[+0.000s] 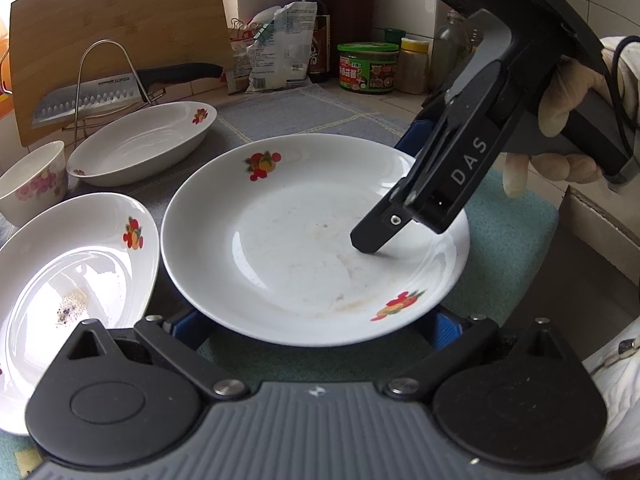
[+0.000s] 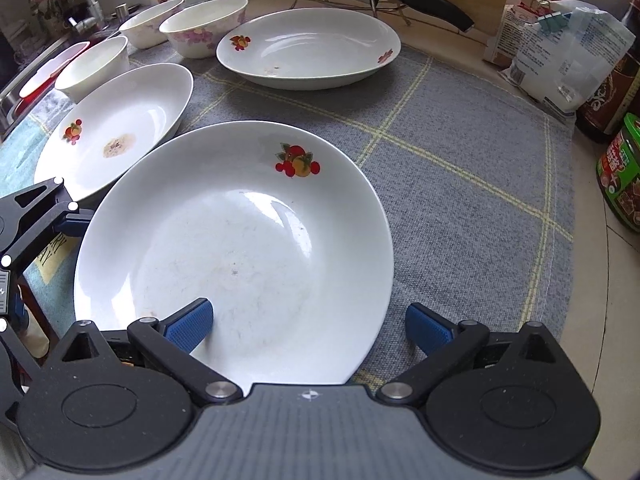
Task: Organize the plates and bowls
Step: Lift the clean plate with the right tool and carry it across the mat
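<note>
Right, the fruit-print plate [image 1: 312, 240] sits in the middle of the cloth-covered counter, half on the grey checked mat [image 2: 460, 152] and half on the teal cloth [image 1: 508, 256], with faint brown smears across its well. The right gripper [image 2: 308, 324] has its tongs spread wide and straddling the plate's near-right rim: one blue pad [image 2: 188, 324] rests over the white well, the other [image 2: 430, 330] lies off the rim above the mat. From the left wrist view that same tool [image 1: 372, 246] comes down at a slant from the upper right, held by a gloved hand [image 1: 560, 136], its black tip touching the plate's inner surface. The left gripper [image 1: 316, 326] is at the plate's near edge, tongs also spread, both blue pads peeking out past the rim on either side; nothing is pinched between them.

Just left of that plate, almost rim to rim, lies a second plate [image 2: 116, 128] carrying a small patch of crumbs. Farther back sits a third, deeper dish [image 2: 308, 52] with the same fruit motif. Left of it stand bowls: a pink-flowered bowl [image 2: 204, 26], another bowl [image 2: 150, 26] behind it, and a plain white bowl [image 2: 94, 66] nearer the sink.

Along the far edge, a big knife [image 1: 92, 98] rests on a wire stand against a wooden chopping board [image 1: 120, 24]. To the right are a clipped plastic bag [image 1: 280, 48], a dark sauce bottle [image 1: 316, 20] and a green-lidded jar [image 1: 368, 66].
</note>
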Motion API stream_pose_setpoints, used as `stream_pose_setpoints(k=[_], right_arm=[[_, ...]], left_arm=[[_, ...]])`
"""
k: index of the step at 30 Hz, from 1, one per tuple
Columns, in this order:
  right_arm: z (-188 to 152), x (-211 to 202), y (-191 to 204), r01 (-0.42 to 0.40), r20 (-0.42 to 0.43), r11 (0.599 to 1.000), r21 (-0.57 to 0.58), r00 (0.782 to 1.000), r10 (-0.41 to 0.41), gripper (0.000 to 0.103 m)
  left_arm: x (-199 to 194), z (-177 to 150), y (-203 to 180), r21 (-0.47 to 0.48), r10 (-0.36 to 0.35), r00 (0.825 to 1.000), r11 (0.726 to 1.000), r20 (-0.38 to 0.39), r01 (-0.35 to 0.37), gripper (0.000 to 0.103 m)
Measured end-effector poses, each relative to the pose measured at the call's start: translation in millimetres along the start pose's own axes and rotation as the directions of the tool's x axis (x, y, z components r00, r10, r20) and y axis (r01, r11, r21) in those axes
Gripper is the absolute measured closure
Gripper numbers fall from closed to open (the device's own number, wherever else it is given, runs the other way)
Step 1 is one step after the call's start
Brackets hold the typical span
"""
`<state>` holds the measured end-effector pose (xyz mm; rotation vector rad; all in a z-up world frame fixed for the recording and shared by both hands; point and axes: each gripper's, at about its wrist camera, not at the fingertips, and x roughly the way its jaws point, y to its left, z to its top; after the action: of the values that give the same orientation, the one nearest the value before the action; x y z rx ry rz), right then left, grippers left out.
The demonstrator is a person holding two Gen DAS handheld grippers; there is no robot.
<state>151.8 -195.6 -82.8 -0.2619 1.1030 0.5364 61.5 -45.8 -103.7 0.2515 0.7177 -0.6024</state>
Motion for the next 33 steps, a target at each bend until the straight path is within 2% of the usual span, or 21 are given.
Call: stream_pose_setpoints(k=[6, 11, 20, 33], right_arm=[[7, 4, -2, -0.054, -0.026, 0.993, -0.103, 0.998, 0.051, 0.000], [14, 7, -5, -0.126, -0.045, 0.982, -0.144, 0.992, 0.121, 0.000], [35, 14, -17, -0.260, -0.063, 0.958, -0.125, 0.965, 0.254, 0.000], [54, 20, -27, -0.392, -0.119, 0.917, -0.079, 0.917, 0.382, 0.000]], left_arm=[[0, 0, 0, -0.009, 0.006, 1.000, 1.000, 0.000, -0.006, 0.000], [0, -1, 0, 0.000, 0.002, 1.000, 1.000, 0.003, -0.002, 0.000], [0, 1, 1, 0.003, -0.002, 1.000, 1.000, -0.005, 0.002, 0.000], [1, 3, 3, 0.018, -0.003, 1.000, 1.000, -0.018, 0.003, 0.000]])
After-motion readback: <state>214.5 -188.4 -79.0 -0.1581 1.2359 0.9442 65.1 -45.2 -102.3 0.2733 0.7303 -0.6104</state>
